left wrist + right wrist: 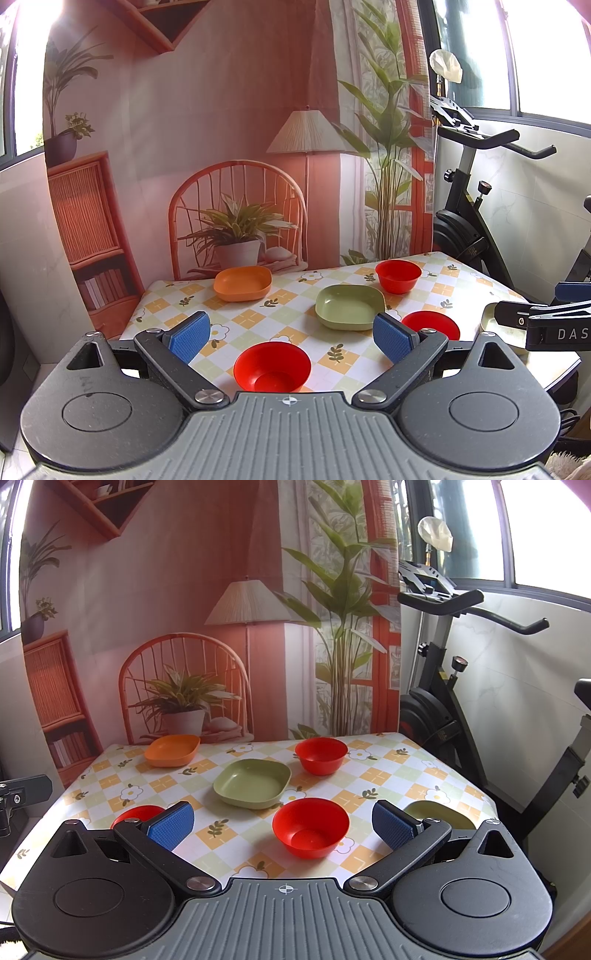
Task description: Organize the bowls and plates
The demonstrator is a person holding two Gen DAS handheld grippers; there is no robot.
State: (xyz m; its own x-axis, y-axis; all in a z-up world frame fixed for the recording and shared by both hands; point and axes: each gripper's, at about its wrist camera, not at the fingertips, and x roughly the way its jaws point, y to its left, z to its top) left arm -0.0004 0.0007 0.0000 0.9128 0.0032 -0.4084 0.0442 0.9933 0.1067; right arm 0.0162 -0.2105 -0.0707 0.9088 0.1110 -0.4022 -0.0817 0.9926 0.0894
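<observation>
While above red bowls (272, 367), both hand-held grippers (291, 338) (282, 825) agape (empty).

- You're seeing three red bowls (311, 827) (321, 755) (272, 365) sitting upright, apart.
- Orange plate (172, 750) lying far-left; green plate (252, 782) resting centrally; another green plate (439, 814) near right edge.

Glossy red plastic bowls (311, 828) sit on a smooth, patterned oilcloth surface (388, 775); the tongs' (283, 825) blue pads (391, 829) look rubbery and knurled.

Both grippers' fingers (189, 334) (170, 825) wide apart
</observation>
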